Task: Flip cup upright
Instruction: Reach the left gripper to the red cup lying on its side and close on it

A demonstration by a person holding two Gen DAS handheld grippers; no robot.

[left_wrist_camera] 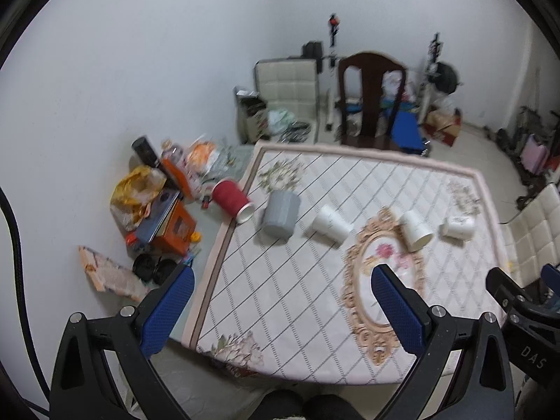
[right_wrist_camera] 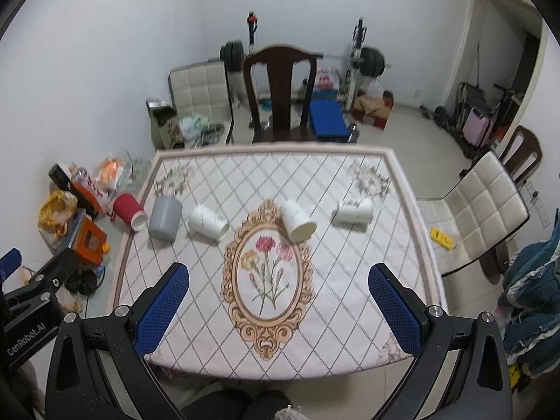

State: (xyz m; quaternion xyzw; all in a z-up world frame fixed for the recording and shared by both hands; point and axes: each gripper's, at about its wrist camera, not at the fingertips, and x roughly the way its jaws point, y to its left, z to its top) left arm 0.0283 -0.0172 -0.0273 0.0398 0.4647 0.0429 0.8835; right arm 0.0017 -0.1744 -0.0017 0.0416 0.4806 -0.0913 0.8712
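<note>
Blue-padded and spread wide, the left gripper and the right gripper both hover empty above the near edge of the table in its quilted floral cloth. Far ahead of them lies a row of cups: red paper cup on its side at the left edge, grey cup mouth-down beside it. Then three white cups tipped over: first, second, third.

The left tongs stand wide open, blue pads spread far apart and holding nothing. The right tongs are spread just as wide, their pads also bare. Both sit side by side, raised and pointing forward and down. Each one's black frame shows at the edge of the other's view.
</note>
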